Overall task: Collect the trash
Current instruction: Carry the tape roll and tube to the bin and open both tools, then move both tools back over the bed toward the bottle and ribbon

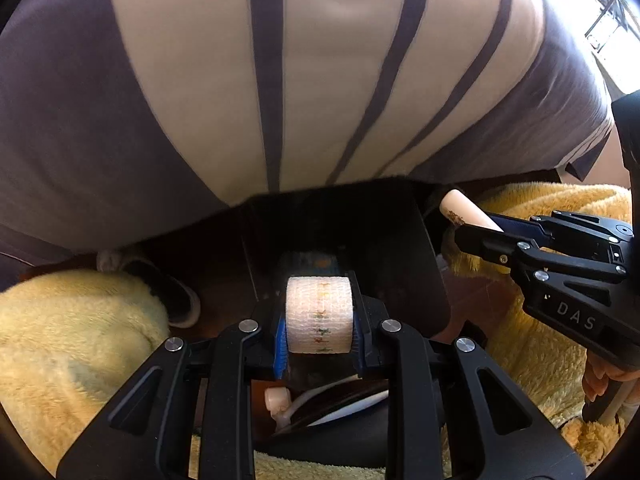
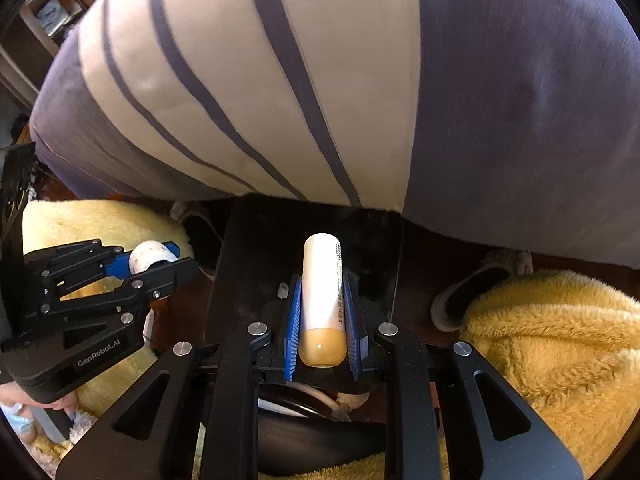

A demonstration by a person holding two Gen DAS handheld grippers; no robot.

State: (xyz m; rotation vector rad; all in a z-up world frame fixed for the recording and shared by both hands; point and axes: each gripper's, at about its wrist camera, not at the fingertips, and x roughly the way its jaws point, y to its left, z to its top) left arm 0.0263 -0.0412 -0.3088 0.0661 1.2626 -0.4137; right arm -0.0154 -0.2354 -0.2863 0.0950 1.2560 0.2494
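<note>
We hold the roll [image 1: 319, 314] in the left hand-held gripper [image 1: 320, 334] and the tube [image 2: 323, 300] in the right hand-held gripper [image 2: 322, 322]; both should clear the dark bin [image 2: 376, 256] rim before release.

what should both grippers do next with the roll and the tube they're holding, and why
Probably lower both a little further, then open. The left gripper clamps the bandage roll and the right gripper clamps the white tube, both already poised above the dark bin.

The person wears a grey top with a cream, grey-striped panel [image 1: 320, 80]; black linkage grippers [image 1: 320, 312] carry blue ribbed pads [image 2: 294, 320] and silver screws.
</note>
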